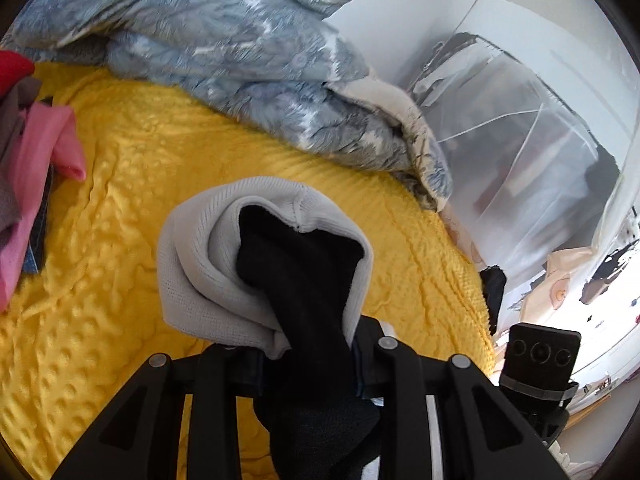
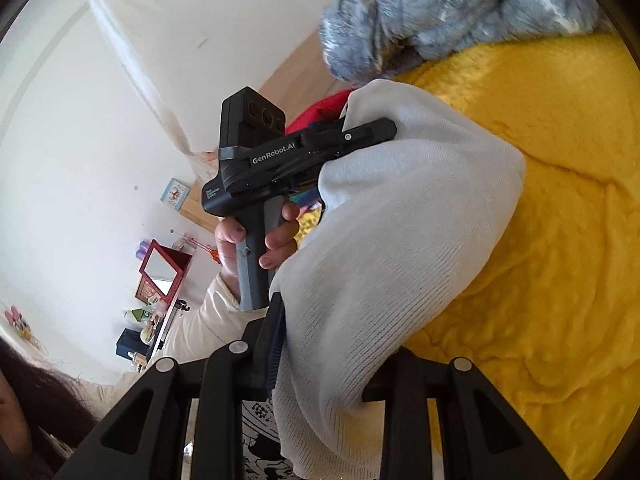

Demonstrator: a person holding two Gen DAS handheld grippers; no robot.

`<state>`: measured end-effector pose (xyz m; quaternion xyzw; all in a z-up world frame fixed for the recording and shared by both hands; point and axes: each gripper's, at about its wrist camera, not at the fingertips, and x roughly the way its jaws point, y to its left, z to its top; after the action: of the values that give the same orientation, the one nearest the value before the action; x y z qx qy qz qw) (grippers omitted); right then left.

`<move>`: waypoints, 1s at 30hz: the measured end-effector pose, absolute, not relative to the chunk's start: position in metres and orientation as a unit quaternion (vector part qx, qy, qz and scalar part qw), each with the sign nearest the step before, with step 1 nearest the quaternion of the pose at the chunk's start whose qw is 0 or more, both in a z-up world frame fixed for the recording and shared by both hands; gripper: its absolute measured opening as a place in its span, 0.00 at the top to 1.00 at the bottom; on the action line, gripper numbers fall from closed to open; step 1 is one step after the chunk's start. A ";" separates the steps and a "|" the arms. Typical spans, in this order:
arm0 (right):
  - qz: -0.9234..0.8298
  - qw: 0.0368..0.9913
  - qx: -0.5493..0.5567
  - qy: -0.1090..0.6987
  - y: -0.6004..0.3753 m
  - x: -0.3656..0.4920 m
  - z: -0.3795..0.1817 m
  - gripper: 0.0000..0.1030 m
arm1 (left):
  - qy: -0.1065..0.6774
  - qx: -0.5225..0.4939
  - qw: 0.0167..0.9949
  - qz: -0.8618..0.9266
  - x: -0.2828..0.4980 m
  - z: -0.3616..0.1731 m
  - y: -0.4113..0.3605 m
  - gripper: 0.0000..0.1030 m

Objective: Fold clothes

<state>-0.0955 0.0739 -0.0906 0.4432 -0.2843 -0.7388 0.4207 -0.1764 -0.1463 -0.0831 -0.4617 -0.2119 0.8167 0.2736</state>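
Note:
A pale grey knit garment (image 1: 188, 264) with a black inner part (image 1: 304, 280) hangs bunched above the yellow bedspread (image 1: 132, 184). My left gripper (image 1: 312, 354) is shut on this bundle, and black cloth spills down between its fingers. In the right wrist view the same pale garment (image 2: 400, 248) drapes between both grippers. My right gripper (image 2: 320, 364) is shut on its lower fold, with one finger (image 2: 270, 344) showing and the other hidden by the cloth. A hand (image 2: 276, 236) holds the left gripper (image 2: 380, 130), whose tips are clamped on the garment's upper edge.
A blue-grey floral duvet (image 1: 240, 52) is heaped at the far side of the bed. Pink, red and dark clothes (image 1: 36, 168) lie piled at the left edge. A clear plastic-covered rack (image 1: 520, 152) stands beside the bed. The right gripper's camera housing (image 1: 540, 354) sits low right.

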 end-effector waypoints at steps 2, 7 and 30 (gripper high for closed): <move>-0.731 0.403 0.469 -0.289 0.072 -0.097 -0.105 0.72 | -0.214 -0.495 0.252 0.803 -0.182 -0.106 -0.146 0.69; -0.711 0.347 0.539 -0.288 0.074 -0.100 -0.148 0.66 | -0.205 -0.555 0.209 0.778 -0.190 -0.146 -0.147 0.66; -0.689 0.343 0.578 -0.271 0.088 -0.075 -0.165 0.41 | 0.128 -0.472 0.343 0.802 -0.179 -0.014 -0.109 0.22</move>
<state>-0.0751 0.0876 -0.1647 0.5780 -0.2706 -0.6891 0.3432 -0.1792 -0.1089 -0.0144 -0.4724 0.1280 0.8018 0.3430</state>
